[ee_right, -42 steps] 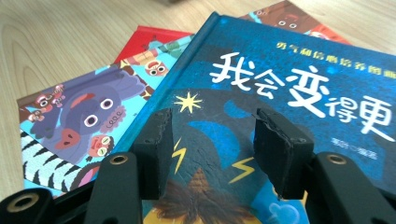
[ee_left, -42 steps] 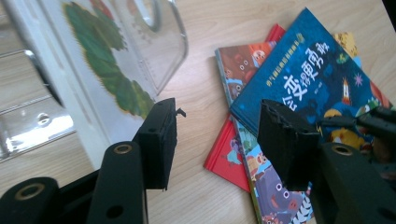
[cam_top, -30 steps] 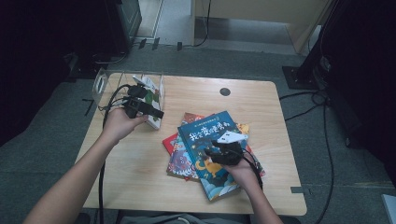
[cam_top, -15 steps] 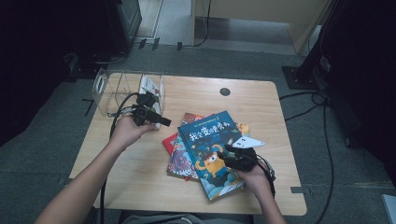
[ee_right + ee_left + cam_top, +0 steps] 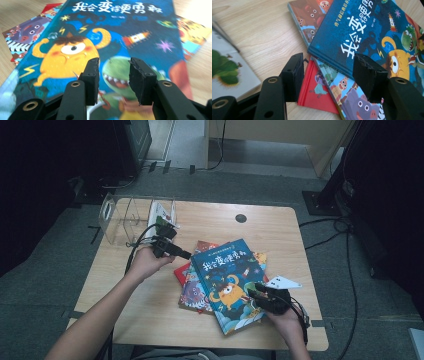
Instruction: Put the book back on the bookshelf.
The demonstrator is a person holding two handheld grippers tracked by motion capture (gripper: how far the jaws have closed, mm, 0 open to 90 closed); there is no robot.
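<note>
A pile of picture books lies in the middle of the wooden table [image 5: 125,290]. On top is a blue book [image 5: 225,270] with an orange monster on its cover. Under it lie a book with a purple creature [image 5: 352,100] and a red book [image 5: 314,92]. My left gripper [image 5: 186,254] is open just left of the pile; in the left gripper view [image 5: 328,72] its jaws frame the blue book's corner and the red book without touching them. My right gripper [image 5: 255,294] hovers over the blue book's [image 5: 120,30] near right part. Its jaws [image 5: 113,77] have just been closing, still apart, with nothing between them.
A clear plastic book stand [image 5: 122,217] stands at the table's back left, with a white book [image 5: 162,212] leaning in its right slot. A round cable hole [image 5: 241,218] is at the back. Black cables trail from both grippers. A yellowish book [image 5: 192,30] pokes out right of the pile.
My left hand has come away from the book stand, down and right toward the pile. My right hand has slid right and nearer along the blue book, its jaws narrower.
</note>
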